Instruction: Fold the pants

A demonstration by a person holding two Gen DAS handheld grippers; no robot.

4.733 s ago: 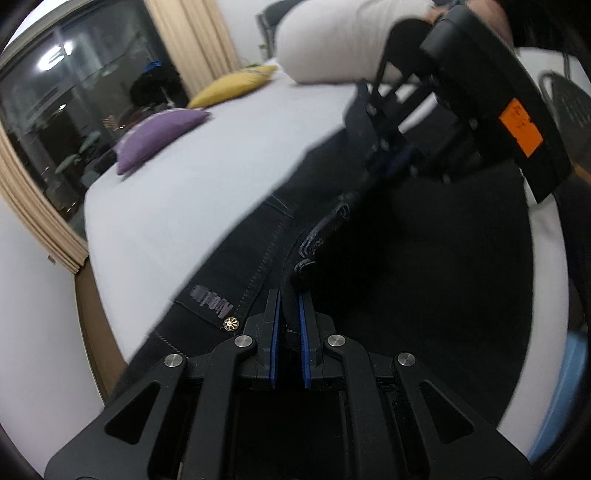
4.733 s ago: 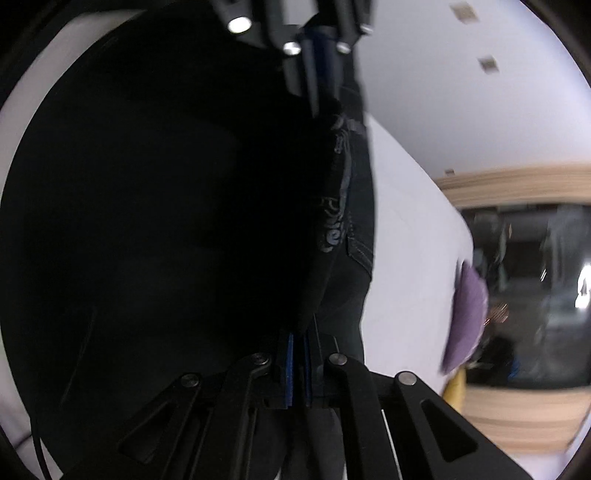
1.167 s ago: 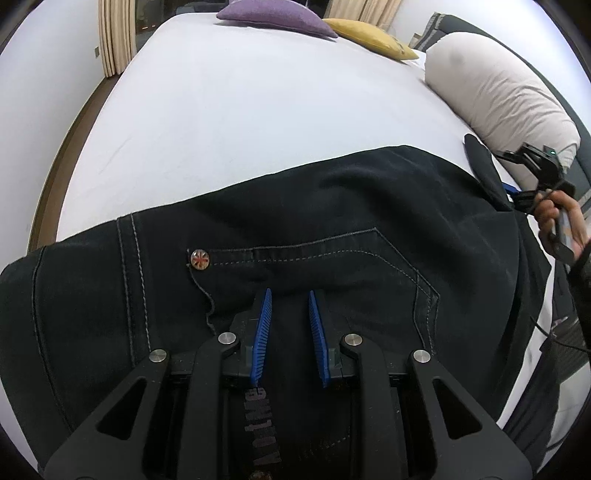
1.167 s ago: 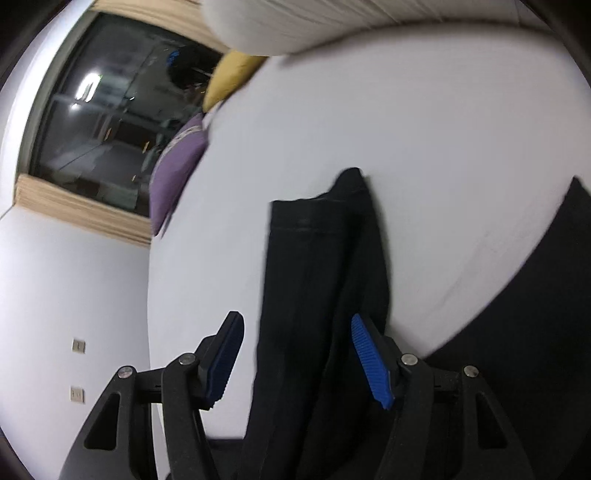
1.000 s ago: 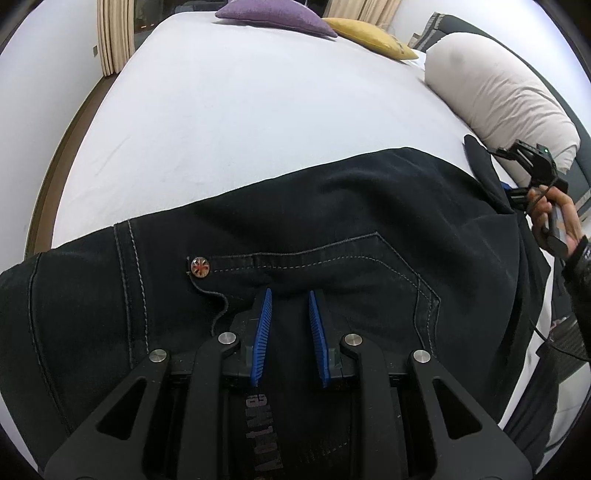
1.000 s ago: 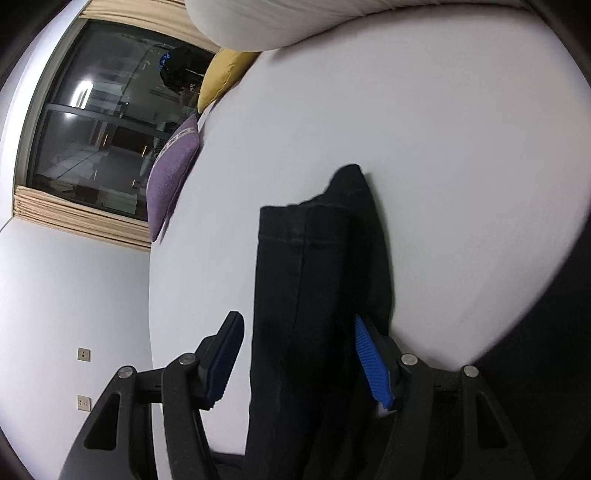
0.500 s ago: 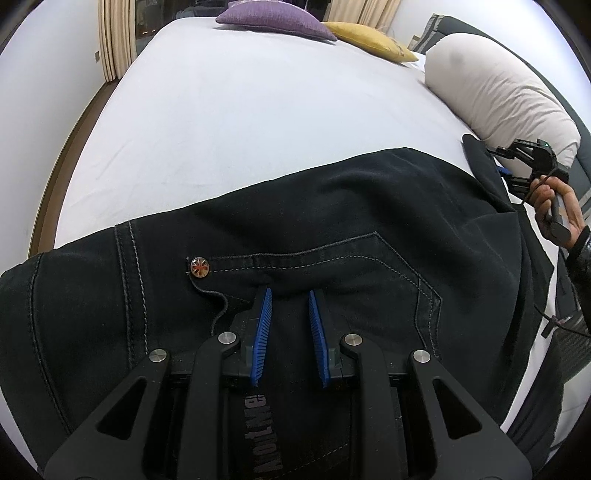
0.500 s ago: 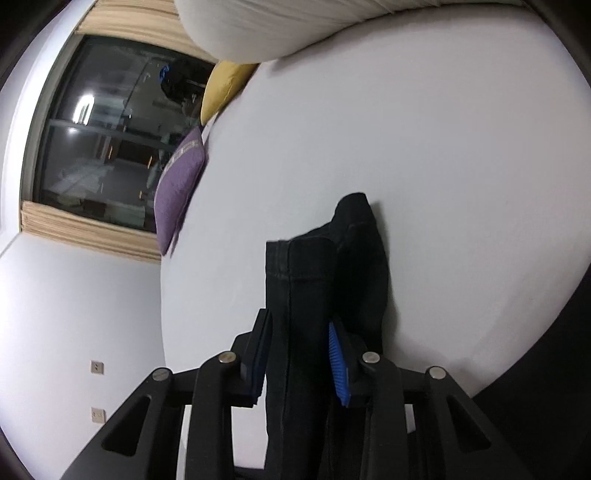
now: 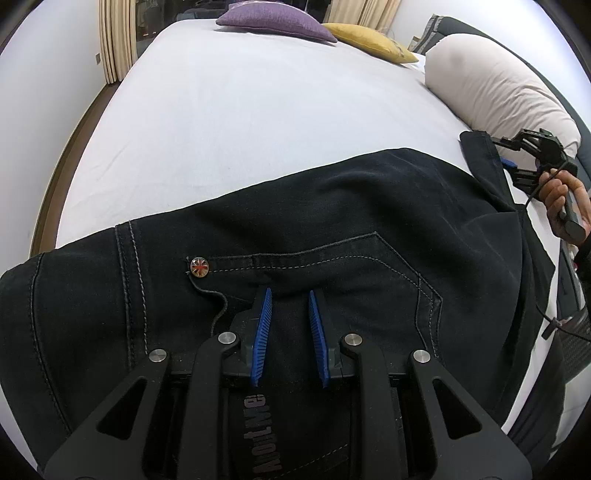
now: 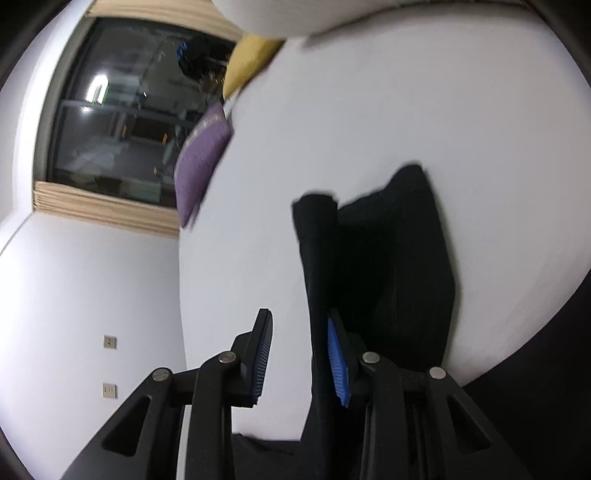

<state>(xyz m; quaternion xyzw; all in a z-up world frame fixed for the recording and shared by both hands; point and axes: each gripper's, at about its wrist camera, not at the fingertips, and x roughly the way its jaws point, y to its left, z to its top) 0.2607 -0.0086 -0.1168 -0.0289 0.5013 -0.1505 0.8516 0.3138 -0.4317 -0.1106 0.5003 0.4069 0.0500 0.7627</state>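
Black denim pants (image 9: 332, 206), spread flat across the near end of a white bed (image 9: 258, 110), back pocket up. Grey stitching along the pocket and side seam; a round flag-patterned button (image 9: 199, 266) at the pocket corner.

Left gripper (image 9: 290, 292) low on the waist area, fingers only slightly apart, the narrow gap filled with bunched denim, pocket edge puckered toward the tips.

One leg end (image 10: 391, 258) raised off the bed at the far right, beside the right gripper (image 10: 299, 314) and the hand (image 9: 557, 192) behind it. Cloth lying against one blue pad, bare sheet showing between it and the other pad. Blurred there; pinched or merely resting, impossible to tell.

Waistband lettering cut off under the left fingers. Rest of the legs out of sight past the bed edge.

Beyond: a pale pillow (image 9: 498, 85), a yellow cushion (image 9: 369, 40), a purple cushion (image 9: 273, 18).
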